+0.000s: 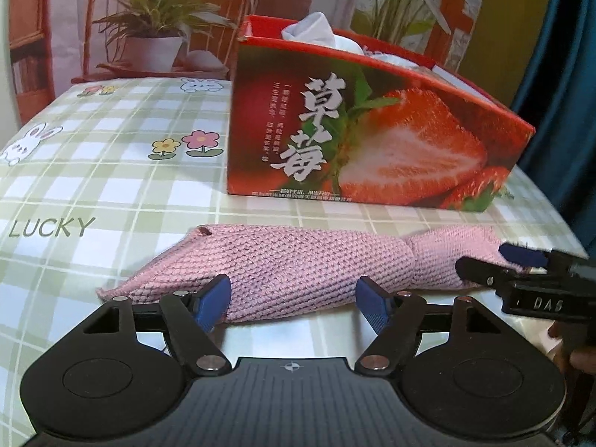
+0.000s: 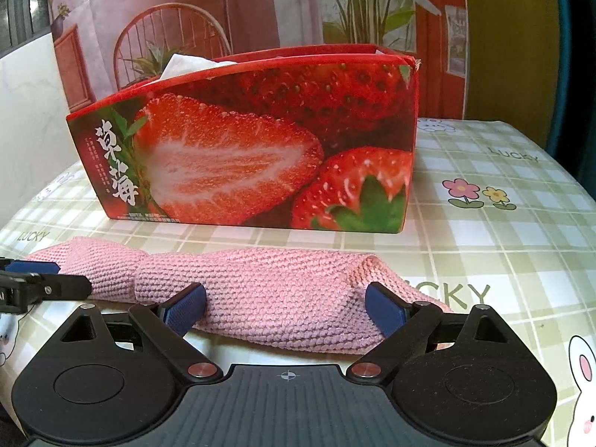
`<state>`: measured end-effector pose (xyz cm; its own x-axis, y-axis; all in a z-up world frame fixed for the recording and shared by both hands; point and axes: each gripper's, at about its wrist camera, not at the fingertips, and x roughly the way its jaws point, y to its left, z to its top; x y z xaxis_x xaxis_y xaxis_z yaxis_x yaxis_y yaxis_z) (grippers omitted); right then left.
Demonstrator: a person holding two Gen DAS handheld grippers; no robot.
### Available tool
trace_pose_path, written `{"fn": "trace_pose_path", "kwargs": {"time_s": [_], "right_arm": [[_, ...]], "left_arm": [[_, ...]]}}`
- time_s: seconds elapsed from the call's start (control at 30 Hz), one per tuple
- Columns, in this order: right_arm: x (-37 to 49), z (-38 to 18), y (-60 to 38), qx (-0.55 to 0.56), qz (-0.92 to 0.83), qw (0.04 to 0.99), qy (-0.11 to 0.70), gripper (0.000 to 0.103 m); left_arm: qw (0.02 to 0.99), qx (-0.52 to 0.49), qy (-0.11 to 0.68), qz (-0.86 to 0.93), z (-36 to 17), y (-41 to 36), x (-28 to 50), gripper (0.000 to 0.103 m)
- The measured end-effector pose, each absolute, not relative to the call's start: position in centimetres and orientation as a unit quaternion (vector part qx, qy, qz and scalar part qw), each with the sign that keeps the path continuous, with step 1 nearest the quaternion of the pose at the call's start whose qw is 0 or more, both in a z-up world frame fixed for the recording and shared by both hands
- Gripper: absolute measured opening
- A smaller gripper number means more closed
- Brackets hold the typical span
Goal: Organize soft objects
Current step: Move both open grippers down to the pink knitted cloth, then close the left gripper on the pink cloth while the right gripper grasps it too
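A pink knitted cloth, folded into a long roll, lies on the checked tablecloth in front of a red strawberry box. My left gripper is open, its blue pads on either side of the cloth's middle. My right gripper is open too, straddling the cloth nearer its right end. The right gripper's fingers show at the right of the left wrist view, at the cloth's end. The box holds white cloths.
The table wears a green checked cloth with rabbits, flowers and "LUCKY" print. A printed backdrop with a plant and chair stands behind. A dark blue curtain hangs at the right. The table edge curves off on both sides.
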<state>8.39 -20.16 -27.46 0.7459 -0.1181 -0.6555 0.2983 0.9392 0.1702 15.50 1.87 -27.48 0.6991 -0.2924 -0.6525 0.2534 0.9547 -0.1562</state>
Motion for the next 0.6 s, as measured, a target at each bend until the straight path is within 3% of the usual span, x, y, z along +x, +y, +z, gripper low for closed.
{"fn": "trace_pose_path", "kwargs": {"time_s": [0.2, 0.6], "right_arm": [[8.4, -27.5, -20.1, 0.130, -0.112, 0.925, 0.338, 0.092], [8.4, -27.5, -20.0, 0.128, -0.113, 0.925, 0.339, 0.093]], "left_arm": [[0.937, -0.018, 0.327, -0.117, -26.9, 2.0, 15.6, 0.077], [0.930, -0.040, 0.344, -0.125, -27.5, 2.6, 16.4, 0.077]]}}
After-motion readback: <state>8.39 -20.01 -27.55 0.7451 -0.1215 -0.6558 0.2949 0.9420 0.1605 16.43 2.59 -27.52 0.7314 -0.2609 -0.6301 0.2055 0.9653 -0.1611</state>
